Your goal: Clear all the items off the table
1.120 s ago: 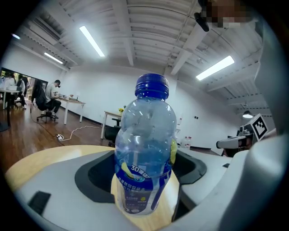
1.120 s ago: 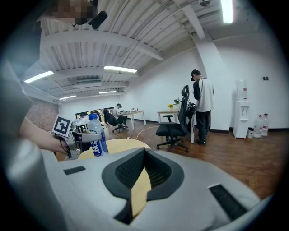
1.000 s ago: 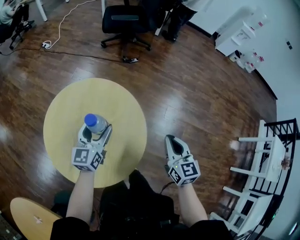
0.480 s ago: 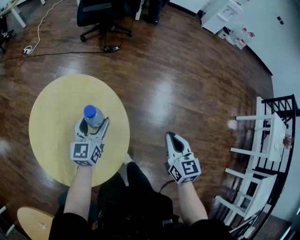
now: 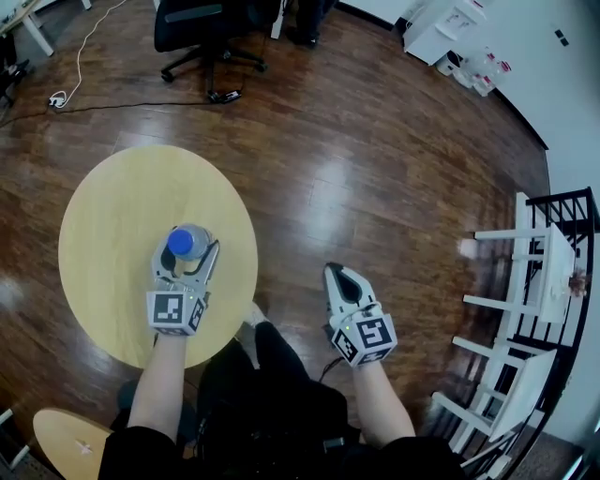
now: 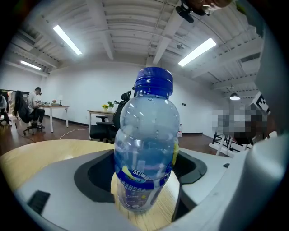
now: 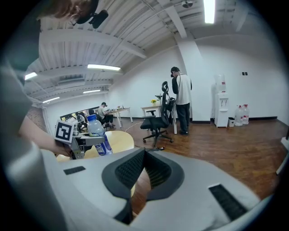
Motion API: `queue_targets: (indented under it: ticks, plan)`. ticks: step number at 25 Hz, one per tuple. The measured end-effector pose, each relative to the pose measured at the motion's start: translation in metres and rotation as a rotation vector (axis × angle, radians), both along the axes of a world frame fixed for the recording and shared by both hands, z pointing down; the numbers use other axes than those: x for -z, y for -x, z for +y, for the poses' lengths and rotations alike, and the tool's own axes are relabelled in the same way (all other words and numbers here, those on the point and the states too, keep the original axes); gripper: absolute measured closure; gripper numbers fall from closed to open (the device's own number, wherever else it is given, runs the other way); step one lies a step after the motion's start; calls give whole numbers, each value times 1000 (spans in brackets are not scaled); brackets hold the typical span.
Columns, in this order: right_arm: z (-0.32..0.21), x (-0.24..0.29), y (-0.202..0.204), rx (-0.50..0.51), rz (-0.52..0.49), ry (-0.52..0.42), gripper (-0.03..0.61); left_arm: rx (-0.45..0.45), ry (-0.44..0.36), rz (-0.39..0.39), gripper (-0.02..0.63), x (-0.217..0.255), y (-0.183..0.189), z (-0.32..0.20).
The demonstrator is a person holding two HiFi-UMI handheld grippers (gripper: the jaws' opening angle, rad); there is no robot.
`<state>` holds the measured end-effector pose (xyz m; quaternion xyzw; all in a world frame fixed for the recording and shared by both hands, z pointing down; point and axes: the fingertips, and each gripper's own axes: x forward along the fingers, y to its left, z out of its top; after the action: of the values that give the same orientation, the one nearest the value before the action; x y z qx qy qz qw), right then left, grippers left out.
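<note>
A clear water bottle (image 5: 183,242) with a blue cap stands upright on the round yellow table (image 5: 112,206), near its front right part. My left gripper (image 5: 187,253) is open with its jaws on either side of the bottle (image 6: 146,149); a gap shows on the bottle's right side and its base rests on the tabletop. My right gripper (image 5: 339,277) hangs over the wooden floor to the right of the table, shut and empty, pads meeting at the tip (image 7: 143,155). From there the bottle (image 7: 98,135) shows to the left.
A black office chair (image 5: 202,23) stands beyond the table, and a cable (image 5: 56,94) lies on the floor. White racks (image 5: 525,281) line the right side. A small round stool (image 5: 70,441) sits at the near left. A person (image 7: 180,99) stands by a water dispenser (image 7: 222,106).
The left gripper has slid forward so the bottle now sits deeper between its jaws. The head camera shifted. The right gripper stayed about where it was.
</note>
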<state>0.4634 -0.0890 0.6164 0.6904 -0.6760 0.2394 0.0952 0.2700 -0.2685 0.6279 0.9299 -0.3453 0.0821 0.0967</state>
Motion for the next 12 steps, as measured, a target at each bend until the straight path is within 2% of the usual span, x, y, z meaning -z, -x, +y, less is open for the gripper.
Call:
queue_targets:
  ticks: [5, 12]
  plan:
    - [-7, 12, 8, 26, 10, -31, 574, 2, 23, -37, 232, -1, 4, -2]
    - [-6, 26, 15, 61, 21, -69, 574, 49, 21, -22, 230, 11, 24, 8]
